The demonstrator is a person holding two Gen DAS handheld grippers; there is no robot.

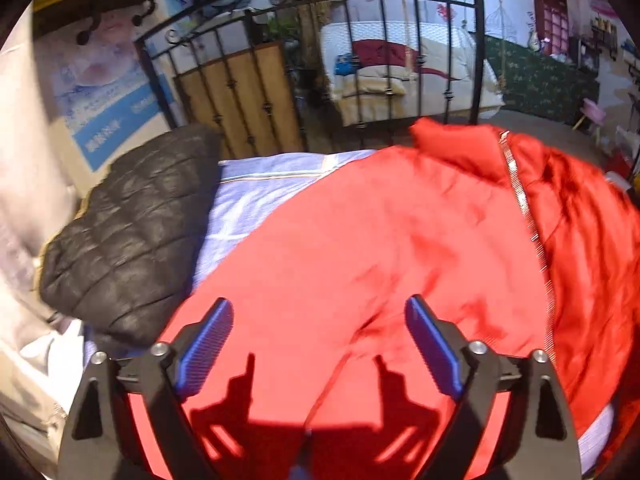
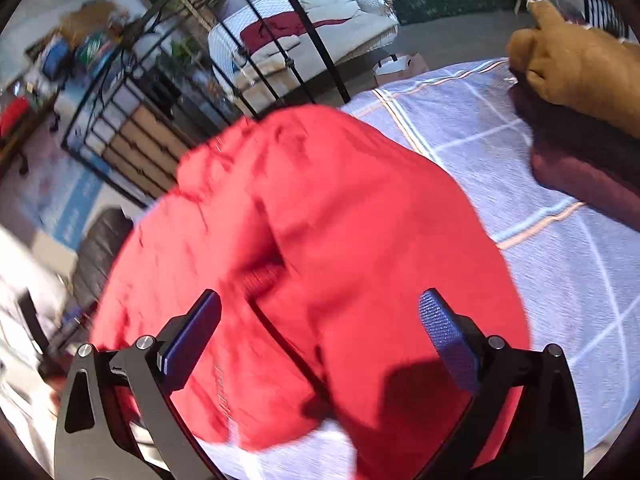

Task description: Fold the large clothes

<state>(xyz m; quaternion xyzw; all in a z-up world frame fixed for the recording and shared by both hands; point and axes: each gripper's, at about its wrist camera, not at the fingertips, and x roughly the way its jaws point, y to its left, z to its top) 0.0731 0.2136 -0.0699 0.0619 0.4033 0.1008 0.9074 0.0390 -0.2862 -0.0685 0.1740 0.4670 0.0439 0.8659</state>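
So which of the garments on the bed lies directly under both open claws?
The red jacket with the silver zipper; the black quilted one lies off to the side.

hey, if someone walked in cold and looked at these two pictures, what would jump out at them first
A big red jacket spread over the pale blue checked bedsheet, filling the middle of both views, its zipper running down the right in the left wrist view. Both the left gripper and right gripper hang open above it. A black quilted jacket lies bunched to its left.
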